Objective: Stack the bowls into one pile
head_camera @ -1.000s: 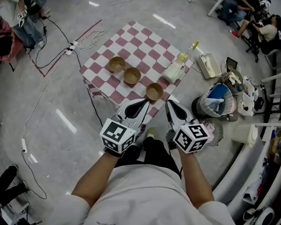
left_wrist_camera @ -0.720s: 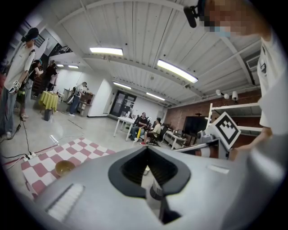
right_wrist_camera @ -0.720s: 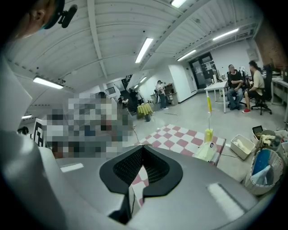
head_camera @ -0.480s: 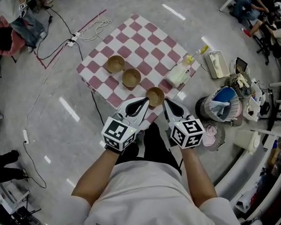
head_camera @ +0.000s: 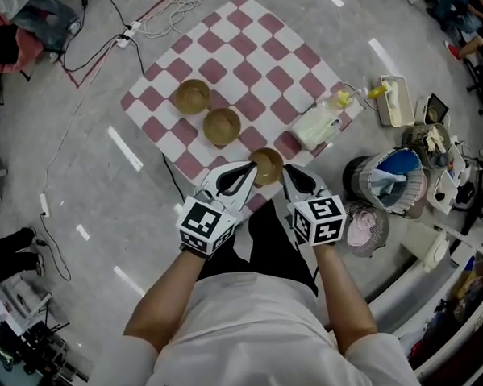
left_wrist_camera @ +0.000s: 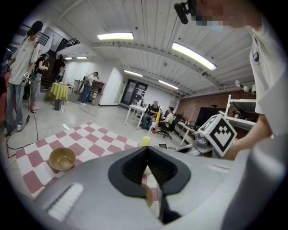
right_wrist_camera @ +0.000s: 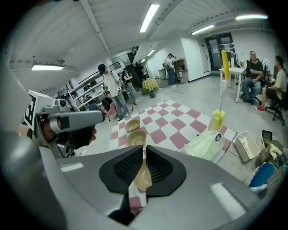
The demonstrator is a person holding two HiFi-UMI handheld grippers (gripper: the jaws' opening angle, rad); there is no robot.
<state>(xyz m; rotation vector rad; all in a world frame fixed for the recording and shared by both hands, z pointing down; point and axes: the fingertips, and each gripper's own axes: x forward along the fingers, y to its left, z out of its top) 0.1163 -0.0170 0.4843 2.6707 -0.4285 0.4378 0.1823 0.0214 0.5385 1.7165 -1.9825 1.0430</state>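
Three tan bowls stand apart in a diagonal row on the red-and-white checked table [head_camera: 242, 47]: the far bowl [head_camera: 192, 95], the middle bowl [head_camera: 222, 126] and the near bowl [head_camera: 266, 165] at the table's front edge. My left gripper [head_camera: 253, 168] is shut and empty, its tip just left of the near bowl. My right gripper [head_camera: 289, 170] is also shut and empty, just right of that bowl. The left gripper view shows the left gripper [left_wrist_camera: 146, 150] and one bowl [left_wrist_camera: 62, 158] far to the left. In the right gripper view the near bowl [right_wrist_camera: 143, 176] shows through the slit of the right gripper [right_wrist_camera: 145, 150].
A pale bag [head_camera: 319, 128] and a yellow-capped bottle [head_camera: 343, 99] lie at the table's right corner. On the floor to the right are a round bin [head_camera: 385, 182], a pink cloth [head_camera: 361, 228] and a white tray [head_camera: 396, 101]. Cables [head_camera: 148, 28] run behind the table.
The table and bowls have drawn closer in the head view. Both grippers now flank the near bowl instead of sitting below it. Both stay shut.
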